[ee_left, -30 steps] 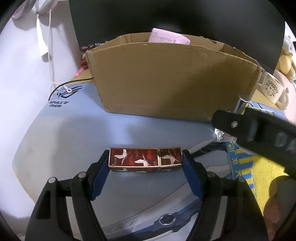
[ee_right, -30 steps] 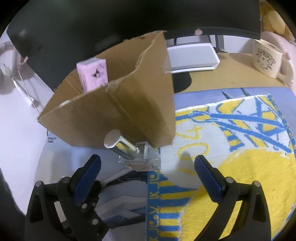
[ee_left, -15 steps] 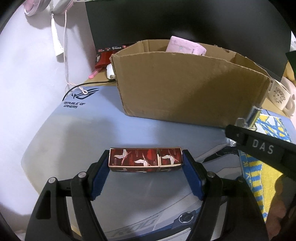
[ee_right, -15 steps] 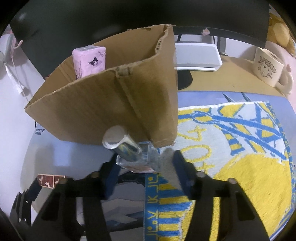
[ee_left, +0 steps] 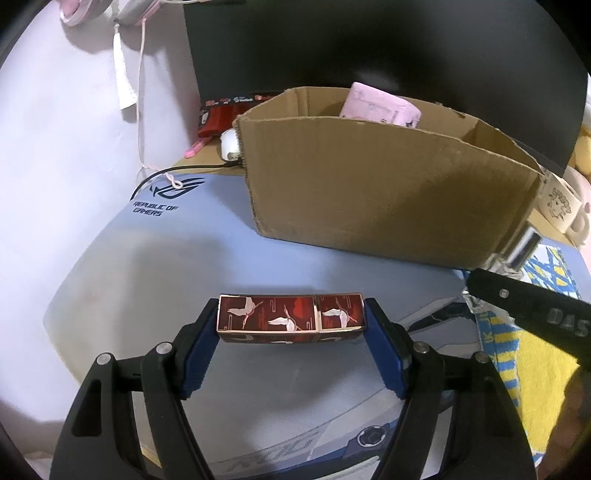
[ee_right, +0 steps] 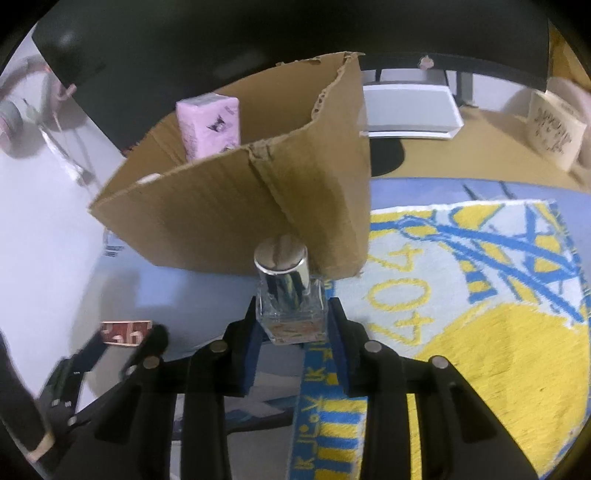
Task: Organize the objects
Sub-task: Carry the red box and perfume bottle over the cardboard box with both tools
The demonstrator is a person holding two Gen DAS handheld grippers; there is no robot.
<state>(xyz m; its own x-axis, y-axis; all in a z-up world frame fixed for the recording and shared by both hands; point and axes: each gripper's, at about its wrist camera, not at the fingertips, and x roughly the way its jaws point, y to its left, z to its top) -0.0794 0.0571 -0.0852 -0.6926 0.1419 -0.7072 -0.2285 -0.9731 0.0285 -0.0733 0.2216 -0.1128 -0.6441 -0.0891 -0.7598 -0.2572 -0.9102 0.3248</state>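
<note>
My left gripper (ee_left: 291, 314) is shut on a long red box with white cranes (ee_left: 290, 317), held end to end just above the blue desk mat (ee_left: 147, 266). In the right wrist view my right gripper (ee_right: 291, 325) has its jaws closing, and the blue pads press both sides of a square glass bottle with a silver cap (ee_right: 290, 299). The bottle stands upright at the near corner of the cardboard box (ee_right: 229, 206). A pink tissue pack (ee_right: 208, 123) stands inside the box. In the left wrist view the bottle (ee_left: 522, 247) shows at the far right.
A yellow and blue towel (ee_right: 461, 295) lies right of the cardboard box. A cream mug (ee_right: 550, 133) and a white device (ee_right: 410, 110) sit behind it. A dark monitor fills the back. Pink headphones (ee_left: 110, 7) and a cable (ee_left: 140, 110) hang on the left wall.
My right gripper's jaws came together from wide open onto the glass bottle, which went from tilted to upright. My left gripper still holds the red box.
</note>
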